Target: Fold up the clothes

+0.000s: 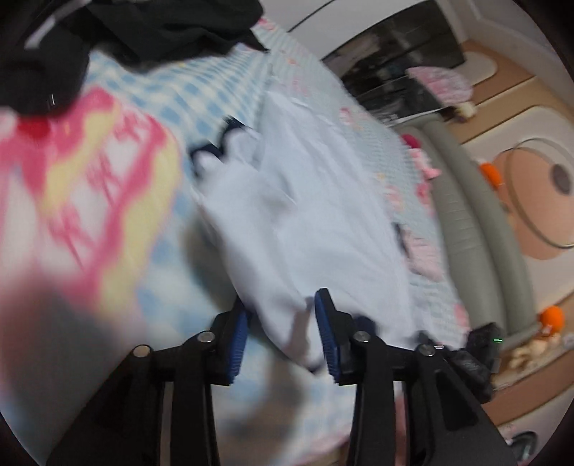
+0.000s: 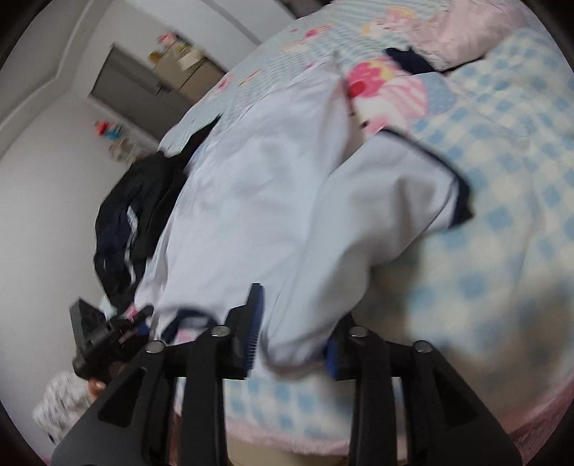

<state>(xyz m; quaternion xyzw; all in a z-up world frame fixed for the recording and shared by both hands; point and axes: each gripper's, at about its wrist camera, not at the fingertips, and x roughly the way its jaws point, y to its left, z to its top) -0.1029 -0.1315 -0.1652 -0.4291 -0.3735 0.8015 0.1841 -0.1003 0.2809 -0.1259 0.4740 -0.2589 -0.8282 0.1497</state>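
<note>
A white garment with dark navy trim [image 1: 305, 215] lies spread on a blue-and-white checked bedspread [image 1: 215, 93]. My left gripper [image 1: 283, 329] is open, its blue pads on either side of a hanging edge of the garment. In the right wrist view the same white garment [image 2: 269, 186] runs from the far side down to my right gripper [image 2: 294, 333], whose jaws stand wide apart with a fold of the cloth draped between them. Both views are blurred.
A pile of dark clothes [image 1: 150, 28] lies on the bed; it also shows in the right wrist view [image 2: 140, 215]. A pink cartoon print [image 1: 89, 172] marks the bedspread. The padded grey bed edge [image 1: 473, 229] and floor lie at right. A white wall [image 2: 43, 200] stands left.
</note>
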